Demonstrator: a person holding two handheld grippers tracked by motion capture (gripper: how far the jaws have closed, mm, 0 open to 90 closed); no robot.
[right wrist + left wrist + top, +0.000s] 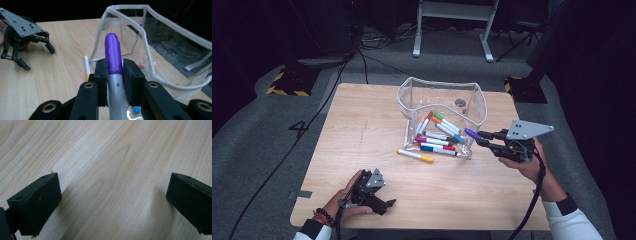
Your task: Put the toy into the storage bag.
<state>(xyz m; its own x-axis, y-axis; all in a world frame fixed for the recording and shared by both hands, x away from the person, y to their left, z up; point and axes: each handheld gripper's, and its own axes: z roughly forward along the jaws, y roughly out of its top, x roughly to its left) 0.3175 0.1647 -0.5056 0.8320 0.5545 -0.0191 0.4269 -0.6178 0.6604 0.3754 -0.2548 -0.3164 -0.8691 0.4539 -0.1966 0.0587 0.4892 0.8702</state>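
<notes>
A clear plastic pouch (443, 95) stands open in the middle of the wooden table (362, 125), with several coloured markers (438, 136) lying in its bottom. A yellow-capped marker (416, 156) lies on the wood just outside its front left corner. My right gripper (482, 138) hovers at the pouch's right side, shut on a grey marker with a purple cap (472, 133). In the right gripper view the purple cap (113, 52) sticks out past the pads (101, 75), pointing at the pouch rim (150, 57). My left gripper (384, 197) rests open near the front left edge, nothing between its jaws (113, 202).
The right gripper view also shows the left gripper (37, 57) on the far wood and the yellow-capped marker (86, 65). Cables (297, 140) trail over the grey floor left of the table. A white frame (452, 25) stands behind it.
</notes>
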